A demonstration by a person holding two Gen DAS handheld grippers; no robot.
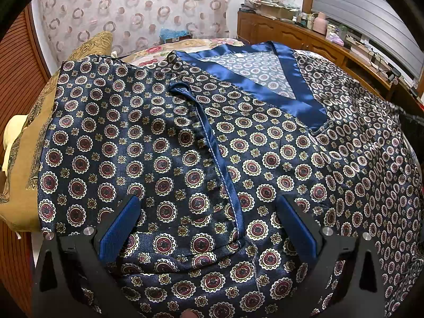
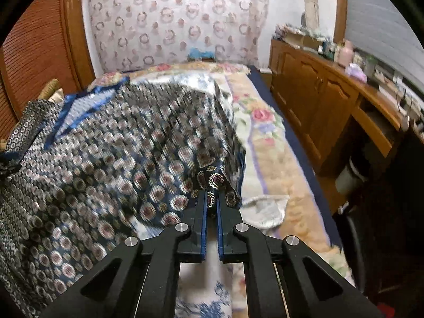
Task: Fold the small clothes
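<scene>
A dark blue satin garment (image 1: 185, 145) with round medallion print and a plain blue neckband (image 1: 291, 79) lies spread on the bed. One side is folded over toward the middle, its blue-edged hem (image 1: 220, 164) running down the centre. My left gripper (image 1: 209, 206) is open, its blue pads just above the cloth on either side of that hem. In the right wrist view the same garment (image 2: 106, 145) is blurred by motion. My right gripper (image 2: 211, 198) is shut on a bunched edge of the garment and holds it lifted off the bed.
A floral blanket (image 2: 265, 122) covers the bed, with a white cloth (image 2: 267, 209) beside the right gripper. A gold patterned pillow (image 1: 23, 159) lies at the left. A wooden cabinet (image 2: 318, 100) with clutter runs along the right; a patterned curtain (image 1: 132, 13) hangs behind.
</scene>
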